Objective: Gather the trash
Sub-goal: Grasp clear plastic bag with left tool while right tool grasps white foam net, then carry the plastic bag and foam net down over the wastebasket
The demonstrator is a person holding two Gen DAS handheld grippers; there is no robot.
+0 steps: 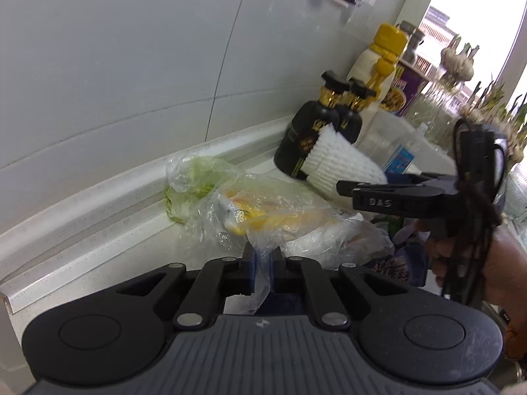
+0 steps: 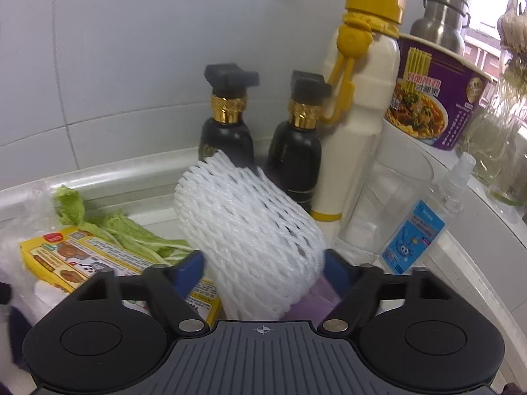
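Observation:
In the left wrist view my left gripper is shut on a fold of a clear plastic bag lying on the white counter. The bag holds a yellow packet, and lettuce leaves lie behind it by the wall. My right gripper comes in from the right, held by a person's hand. It grips a white foam net sleeve. In the right wrist view the foam net sits tilted between the blue pads of the right gripper, touching both. A yellow box and lettuce lie to its left.
Two dark bottles with gold collars stand against the tiled wall. A cream bottle with a yellow cap, a purple noodle cup, a clear glass, a small spray bottle and a steel flask crowd the right.

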